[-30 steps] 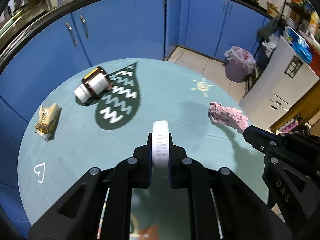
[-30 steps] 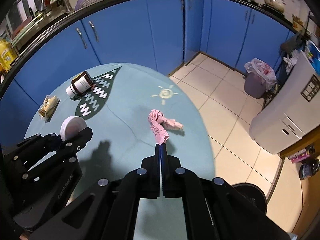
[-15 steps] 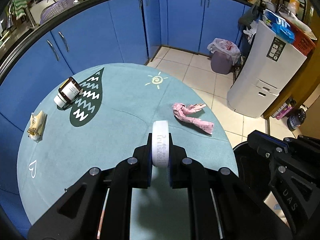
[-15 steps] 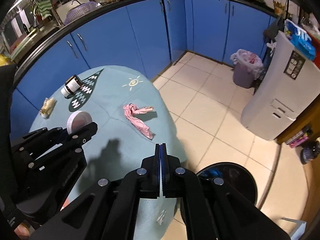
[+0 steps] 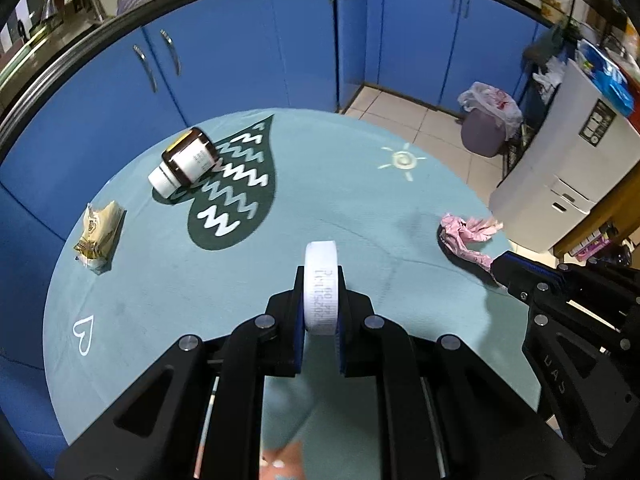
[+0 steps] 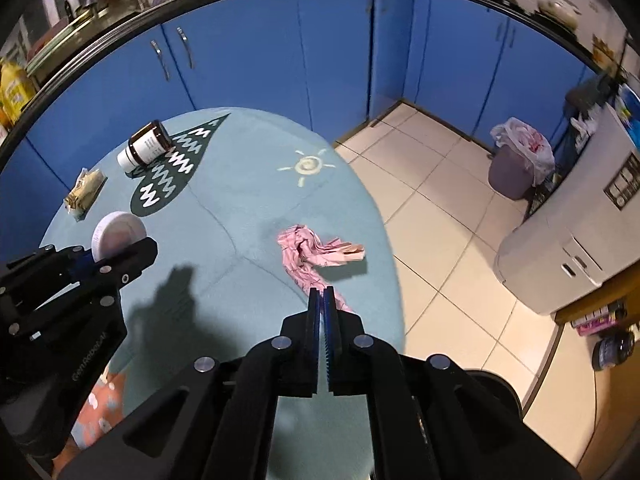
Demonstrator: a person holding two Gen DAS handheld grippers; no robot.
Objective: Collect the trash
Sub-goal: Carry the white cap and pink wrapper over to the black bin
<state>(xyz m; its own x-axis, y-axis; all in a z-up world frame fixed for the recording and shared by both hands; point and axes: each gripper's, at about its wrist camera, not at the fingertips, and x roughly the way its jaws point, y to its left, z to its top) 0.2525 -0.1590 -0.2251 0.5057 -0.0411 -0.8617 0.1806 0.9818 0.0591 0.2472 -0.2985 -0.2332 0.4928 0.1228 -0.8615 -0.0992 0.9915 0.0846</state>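
Your left gripper (image 5: 321, 304) is clamped on a flat white round lid (image 5: 321, 288), held on edge between the two blue pads, above the round table with the pale teal cloth (image 5: 160, 300). In the right wrist view the same lid (image 6: 118, 234) shows its pinkish face at the tip of that gripper (image 6: 120, 248).

Your right gripper (image 6: 322, 312) has its jaws pressed together with only a sliver between them and nothing in them. Its tips sit just at the near end of the crumpled pink paper wrapper (image 6: 316, 250), which lies on the cloth near the table's right edge; I cannot tell whether the tips touch it. From the left wrist view that wrapper (image 5: 466, 236) lies just ahead of your right gripper (image 5: 500, 268).

Farther back on the table, a brown glass bottle with a white cap (image 5: 186, 160) lies on its side at the edge of the dark heart print. A crumpled yellow-and-white snack wrapper (image 5: 98, 236) lies near the left edge, well apart from the bottle. A bin lined with a white bag (image 6: 516, 164) stands on the tiled floor by the blue cabinets.
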